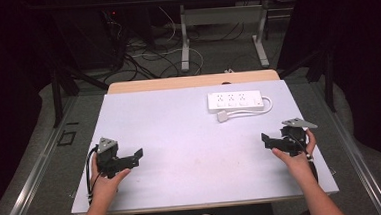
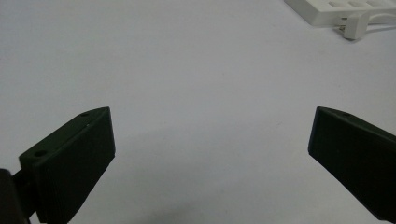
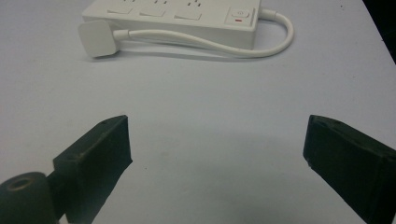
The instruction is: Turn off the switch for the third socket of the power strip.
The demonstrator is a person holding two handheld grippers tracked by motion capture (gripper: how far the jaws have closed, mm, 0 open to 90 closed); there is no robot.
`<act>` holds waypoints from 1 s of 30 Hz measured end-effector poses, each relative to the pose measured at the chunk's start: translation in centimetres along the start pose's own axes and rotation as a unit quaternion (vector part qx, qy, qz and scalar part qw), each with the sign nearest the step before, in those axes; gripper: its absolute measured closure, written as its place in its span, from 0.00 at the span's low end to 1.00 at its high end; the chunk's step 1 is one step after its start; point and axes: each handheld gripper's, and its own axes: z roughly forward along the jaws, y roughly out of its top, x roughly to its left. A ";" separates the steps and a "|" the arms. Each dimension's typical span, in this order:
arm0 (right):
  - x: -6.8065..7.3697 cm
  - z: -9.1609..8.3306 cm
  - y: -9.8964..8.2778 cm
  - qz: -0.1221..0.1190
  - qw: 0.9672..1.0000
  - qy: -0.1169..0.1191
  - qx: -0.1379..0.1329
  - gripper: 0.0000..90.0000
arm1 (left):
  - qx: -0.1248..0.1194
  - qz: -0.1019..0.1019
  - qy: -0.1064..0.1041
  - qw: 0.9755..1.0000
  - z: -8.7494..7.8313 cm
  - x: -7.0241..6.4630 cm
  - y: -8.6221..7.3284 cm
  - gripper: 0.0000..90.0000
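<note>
A white power strip (image 1: 234,100) lies at the back right of the pale table (image 1: 180,138), its short cord looping round to a white plug (image 1: 222,116) resting in front of it. In the right gripper view the power strip (image 3: 182,18) and the plug (image 3: 95,39) sit just ahead of my right gripper (image 3: 217,140), whose jaws stand wide apart over bare table. My right gripper (image 1: 266,139) is held near the table's right edge. My left gripper (image 1: 137,156) hovers at the front left, open, and the left gripper view has the power strip (image 2: 345,9) far off at top right.
The table's front edge runs close to the person's forearms. Behind the table are another desk's metal legs (image 1: 184,42) and a tangle of cables on the floor (image 1: 145,55). A dark frame post (image 1: 56,95) stands to the left.
</note>
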 end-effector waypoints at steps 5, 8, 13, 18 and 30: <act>0.4 0.3 0.9 -0.011 1.000 0.004 0.004 0.11 | -0.005 -0.003 0.003 1.000 0.0 0.0 -0.1 0.00; 0.8 0.6 1.6 -0.012 1.000 0.009 0.006 0.14 | -0.004 -0.002 0.004 1.000 0.0 0.0 -0.1 0.01; 1.4 1.2 2.7 -0.012 1.000 0.017 0.011 0.16 | -0.004 -0.003 0.006 1.000 0.0 0.0 -0.1 0.01; 2.0 1.7 3.8 -0.019 0.999 0.028 0.013 0.17 | -0.003 -0.004 0.005 1.000 0.0 0.0 -0.1 0.01; 2.0 2.1 5.8 -0.015 0.999 0.036 0.029 0.17 | -0.004 -0.002 0.003 1.000 0.0 0.0 -0.2 0.01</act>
